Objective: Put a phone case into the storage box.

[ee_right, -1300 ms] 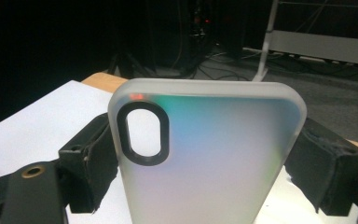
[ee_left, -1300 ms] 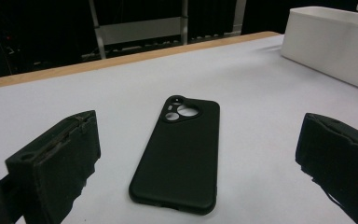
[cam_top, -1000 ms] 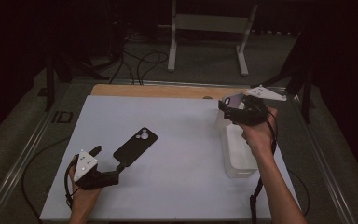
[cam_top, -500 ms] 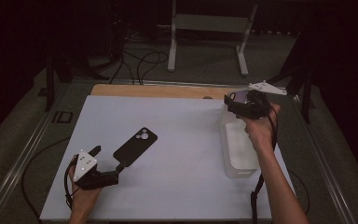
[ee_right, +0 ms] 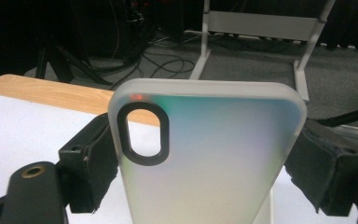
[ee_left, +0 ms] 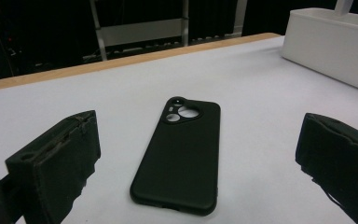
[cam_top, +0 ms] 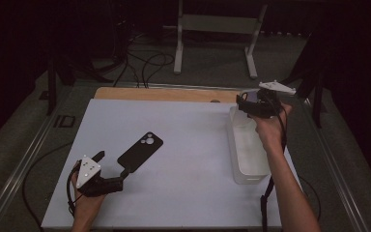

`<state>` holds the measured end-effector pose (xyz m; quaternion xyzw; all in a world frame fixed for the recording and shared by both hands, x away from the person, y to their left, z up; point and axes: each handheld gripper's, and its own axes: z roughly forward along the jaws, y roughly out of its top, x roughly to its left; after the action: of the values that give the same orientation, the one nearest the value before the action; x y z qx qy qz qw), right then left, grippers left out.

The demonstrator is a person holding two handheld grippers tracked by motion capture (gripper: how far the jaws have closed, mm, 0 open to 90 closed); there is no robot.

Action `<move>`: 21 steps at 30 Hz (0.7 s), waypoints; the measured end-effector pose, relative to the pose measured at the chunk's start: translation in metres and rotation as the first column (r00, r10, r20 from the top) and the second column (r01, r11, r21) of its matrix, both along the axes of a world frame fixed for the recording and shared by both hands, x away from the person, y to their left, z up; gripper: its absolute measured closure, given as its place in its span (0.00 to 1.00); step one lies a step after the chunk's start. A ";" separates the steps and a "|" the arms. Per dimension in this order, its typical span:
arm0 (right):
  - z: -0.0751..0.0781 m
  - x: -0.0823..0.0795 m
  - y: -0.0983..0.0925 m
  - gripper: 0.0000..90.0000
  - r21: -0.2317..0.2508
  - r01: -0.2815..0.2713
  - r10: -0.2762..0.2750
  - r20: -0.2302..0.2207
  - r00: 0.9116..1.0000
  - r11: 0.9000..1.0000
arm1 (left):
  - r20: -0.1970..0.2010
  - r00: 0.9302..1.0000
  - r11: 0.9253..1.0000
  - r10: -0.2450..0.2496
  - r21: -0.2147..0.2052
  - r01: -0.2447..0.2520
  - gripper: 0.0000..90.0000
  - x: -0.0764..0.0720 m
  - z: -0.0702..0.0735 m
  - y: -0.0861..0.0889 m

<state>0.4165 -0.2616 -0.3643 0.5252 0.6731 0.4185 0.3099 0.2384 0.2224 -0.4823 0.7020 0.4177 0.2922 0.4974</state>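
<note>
The right tongs [ee_right: 205,158] hold a frosted, translucent phone case [ee_right: 205,154] upright, clamped across its width with one jaw on each long edge; in the high view this pair [cam_top: 247,104] is lifted above the far end of the white bin [cam_top: 246,162] at the right side of the counter [cam_top: 193,145]; the case looks light and thin, probably flexible plastic that would bow if squeezed hard, and its smooth matte faces may slip, so a moderate grip on the side rails, below the oval camera cutout [ee_right: 142,133], seems the sound place to hold it; a second case, the black phone case [cam_top: 140,152], lies flat, back up, on the left half of the counter, its camera opening toward the far side; it too seems light and somewhat soft, likely rubbery and less slippery, and lying flat it offers little to pinch except its long edges or its near end; the left tongs [ee_left: 200,154] are released and spread wide, wider than the black case, with its near end lying between the jaws and touching neither; in the high view the left tongs [cam_top: 118,174] sit low at the near left, just beside that near end.
</note>
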 end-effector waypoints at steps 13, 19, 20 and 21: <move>-0.021 0.023 -0.004 0.18 -0.017 0.053 -0.054 -0.060 0.997 0.998 | 0.000 1.000 1.000 0.000 0.001 0.000 0.01 0.000 0.000 0.000; -0.029 0.030 -0.005 0.18 -0.020 0.065 -0.066 -0.082 0.994 0.998 | 0.000 1.000 1.000 0.000 -0.001 0.000 0.01 0.000 0.000 0.000; -0.033 0.033 -0.005 0.18 -0.018 0.072 -0.073 -0.097 0.993 0.997 | 0.001 1.000 1.000 0.000 0.000 0.000 0.01 0.000 0.000 0.000; -0.035 0.034 -0.005 0.18 -0.019 0.074 -0.075 -0.102 0.992 0.997 | 0.001 1.000 1.000 0.000 -0.001 0.000 0.01 0.000 0.000 0.000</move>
<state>0.4508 -0.2667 -0.3991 0.5684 0.6712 0.3740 0.2943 0.2383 0.2224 -0.4822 0.7014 0.4176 0.2925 0.4981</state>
